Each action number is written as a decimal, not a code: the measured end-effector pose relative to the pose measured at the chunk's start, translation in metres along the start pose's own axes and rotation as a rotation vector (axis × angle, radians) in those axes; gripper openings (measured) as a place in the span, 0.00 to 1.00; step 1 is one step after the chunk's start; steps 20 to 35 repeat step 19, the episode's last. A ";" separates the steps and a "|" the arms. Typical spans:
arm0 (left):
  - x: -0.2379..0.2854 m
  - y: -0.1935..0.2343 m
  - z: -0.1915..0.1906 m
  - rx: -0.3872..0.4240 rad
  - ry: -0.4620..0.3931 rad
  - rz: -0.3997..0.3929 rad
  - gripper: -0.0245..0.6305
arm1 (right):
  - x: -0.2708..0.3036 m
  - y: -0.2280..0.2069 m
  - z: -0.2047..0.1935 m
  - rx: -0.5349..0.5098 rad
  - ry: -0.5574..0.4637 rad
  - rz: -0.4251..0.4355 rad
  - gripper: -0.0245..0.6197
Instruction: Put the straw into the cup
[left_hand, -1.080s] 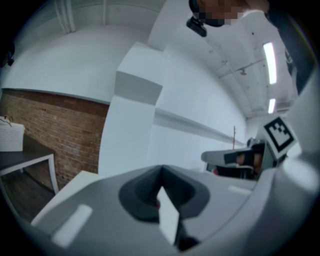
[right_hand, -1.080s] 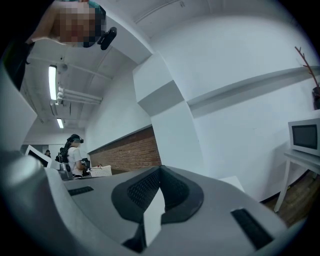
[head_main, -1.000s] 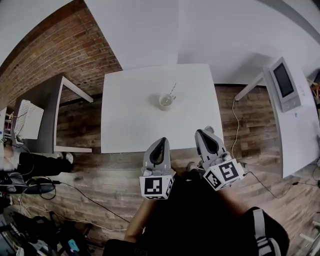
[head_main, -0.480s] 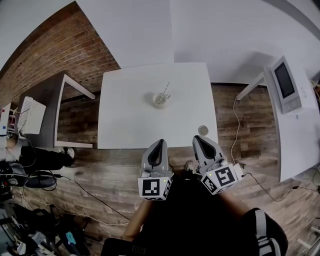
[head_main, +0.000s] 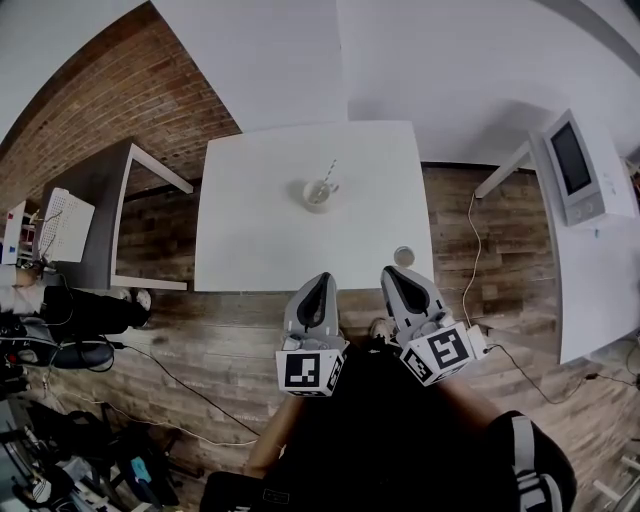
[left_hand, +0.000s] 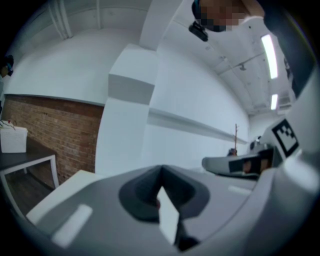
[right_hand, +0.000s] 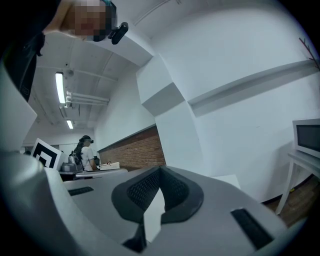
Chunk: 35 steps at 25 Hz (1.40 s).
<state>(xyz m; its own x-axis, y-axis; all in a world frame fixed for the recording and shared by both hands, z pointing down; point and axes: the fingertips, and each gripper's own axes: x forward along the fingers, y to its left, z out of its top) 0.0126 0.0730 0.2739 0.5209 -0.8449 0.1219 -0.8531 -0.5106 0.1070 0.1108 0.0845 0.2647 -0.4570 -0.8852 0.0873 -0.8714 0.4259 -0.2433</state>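
A clear cup stands near the middle of the white table, and a striped straw sticks out of it, leaning to the right. Both grippers hang over the wooden floor just in front of the table's near edge, well short of the cup. The left gripper has its jaws shut with nothing between them. The right gripper is likewise shut and holds nothing. Neither gripper view shows the cup or the straw.
A small round lid-like object lies at the table's front right corner, close to the right gripper. A grey desk stands to the left, and a white side table with a screen device to the right. Cables run over the floor. A person stands far off.
Both grippers have drawn back from the table's near edge toward the person. The right gripper no longer covers the small round object at the front right corner. Cup and straw have not moved.
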 end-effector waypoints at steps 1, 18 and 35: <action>0.000 0.000 0.000 0.001 0.003 -0.001 0.04 | 0.000 0.000 0.000 0.000 -0.001 -0.001 0.05; 0.001 -0.001 -0.001 0.002 0.005 -0.012 0.04 | 0.000 0.002 -0.003 -0.005 0.002 -0.005 0.05; 0.001 -0.001 -0.001 0.003 0.005 -0.012 0.04 | 0.000 0.002 -0.003 -0.006 0.002 -0.004 0.05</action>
